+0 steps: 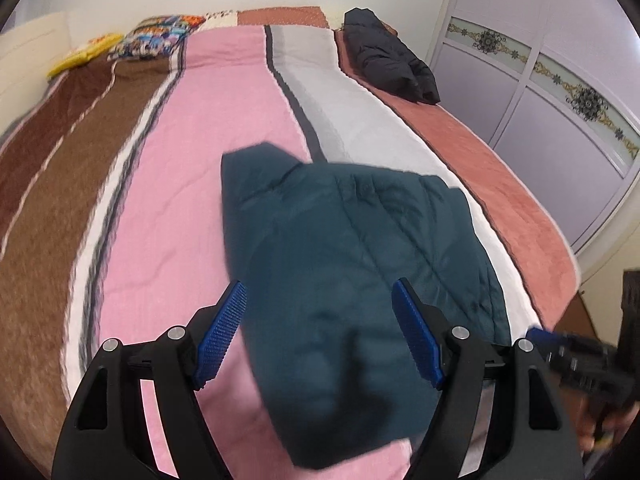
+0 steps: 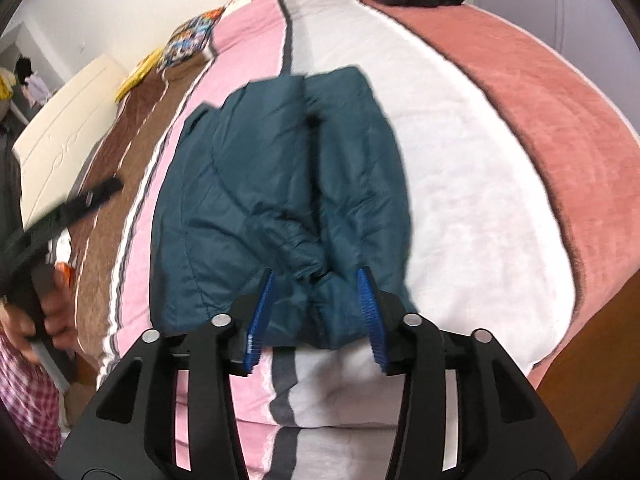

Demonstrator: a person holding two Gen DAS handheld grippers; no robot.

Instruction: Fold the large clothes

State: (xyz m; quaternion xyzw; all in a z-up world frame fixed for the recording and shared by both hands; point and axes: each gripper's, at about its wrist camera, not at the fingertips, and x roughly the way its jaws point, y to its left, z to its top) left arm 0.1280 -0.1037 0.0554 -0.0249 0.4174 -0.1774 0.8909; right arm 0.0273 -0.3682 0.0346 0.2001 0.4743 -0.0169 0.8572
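A: What occupies the centre of both views?

B: A folded teal jacket (image 1: 352,264), quilted, lies on a striped blanket (image 1: 168,240) that covers the bed. In the left wrist view it sits in the lower middle of the frame, across the pink and white stripes. In the right wrist view it fills the middle of the frame (image 2: 280,208), with its near edge at the lower centre.

A: How does the left gripper stand?

B: The left gripper (image 1: 320,332) is released. Its 2 blue pads (image 1: 224,328) stand wide apart at the lower left and lower right of its own view, with the jacket seen between them, below the fingers. No pad presses the cloth. In the right wrist view the same gripper appears blurred at the left edge (image 2: 68,208), held in a hand (image 2: 52,312).

A: And the right gripper?

B: The right gripper (image 2: 316,316) is also released. Its pads stand apart at the lower centre, either side of the jacket's near edge; whether they brush the fabric cannot be told. In the left wrist view it shows blurred at the lower right edge (image 1: 576,356).

A: What lies elsewhere?

B: A black jacket (image 1: 388,56) rests at the upper right of the bed, near a wardrobe (image 1: 560,92). Patterned pillows (image 1: 156,36) lie at the upper left.
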